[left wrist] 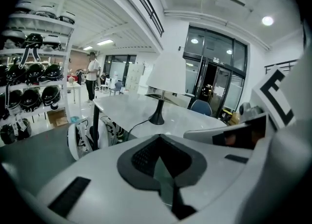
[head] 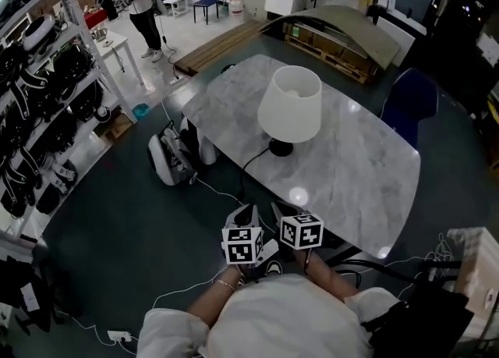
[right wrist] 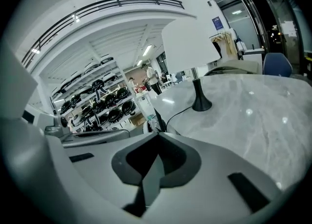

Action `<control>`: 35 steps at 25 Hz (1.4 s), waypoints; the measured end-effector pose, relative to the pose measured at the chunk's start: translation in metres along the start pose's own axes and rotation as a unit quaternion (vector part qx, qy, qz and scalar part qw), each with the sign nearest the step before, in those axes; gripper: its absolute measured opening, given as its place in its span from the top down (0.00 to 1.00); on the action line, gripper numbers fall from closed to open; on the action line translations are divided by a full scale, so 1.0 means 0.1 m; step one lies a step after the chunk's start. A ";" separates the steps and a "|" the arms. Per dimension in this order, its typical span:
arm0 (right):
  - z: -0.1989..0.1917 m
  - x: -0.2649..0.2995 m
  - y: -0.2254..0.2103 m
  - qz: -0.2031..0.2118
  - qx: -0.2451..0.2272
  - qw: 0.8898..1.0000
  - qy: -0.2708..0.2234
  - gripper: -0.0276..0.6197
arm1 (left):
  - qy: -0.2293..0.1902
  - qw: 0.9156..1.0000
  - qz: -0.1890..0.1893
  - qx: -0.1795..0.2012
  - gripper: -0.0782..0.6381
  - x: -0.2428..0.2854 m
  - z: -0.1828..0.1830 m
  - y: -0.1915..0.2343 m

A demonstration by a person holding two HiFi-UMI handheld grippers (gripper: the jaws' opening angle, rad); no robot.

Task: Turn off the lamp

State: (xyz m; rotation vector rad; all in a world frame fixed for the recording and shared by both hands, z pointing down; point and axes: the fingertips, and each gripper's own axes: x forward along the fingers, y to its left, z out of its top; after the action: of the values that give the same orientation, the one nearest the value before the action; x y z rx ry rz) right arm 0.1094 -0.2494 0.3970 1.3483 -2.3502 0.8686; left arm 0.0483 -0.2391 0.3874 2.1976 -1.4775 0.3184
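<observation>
Lamp [head: 289,107] on marble table [head: 351,169] (blue chair [head: 409,103] beside)

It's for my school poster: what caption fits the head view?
A lamp stands on the marble table; the left gripper and right gripper, both shut, hover short of it.

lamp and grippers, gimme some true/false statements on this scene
1. The lamp stands on the table. True.
2. The left gripper grips the lamp. False: it is shut on nothing, away from the lamp.
3. The lamp's base is black. True.
4. The right gripper is open. False: it is shut and empty.
5. The chair beyond the table is red. False: it is blue.
</observation>
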 end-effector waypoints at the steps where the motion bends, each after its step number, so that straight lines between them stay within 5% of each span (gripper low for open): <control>1: 0.00 0.00 -0.01 -0.002 -0.003 1.000 -0.002 0.96 | -0.002 1.000 0.002 0.003 0.88 0.00 0.00 0.00; 17: 0.32 0.04 -0.24 -0.067 -0.051 0.996 -0.002 0.96 | -0.017 1.000 0.013 0.011 0.88 0.18 0.31 0.12; 35: 0.21 -0.06 -0.27 -0.079 -0.043 0.996 0.004 0.96 | -0.013 1.000 0.007 0.001 0.88 0.15 0.23 0.07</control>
State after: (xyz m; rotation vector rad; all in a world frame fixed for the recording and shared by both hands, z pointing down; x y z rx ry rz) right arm 0.1367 -0.2687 0.3869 1.4681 -2.2132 0.7167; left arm 0.0458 -0.2649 0.3761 2.2020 -1.5065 0.2981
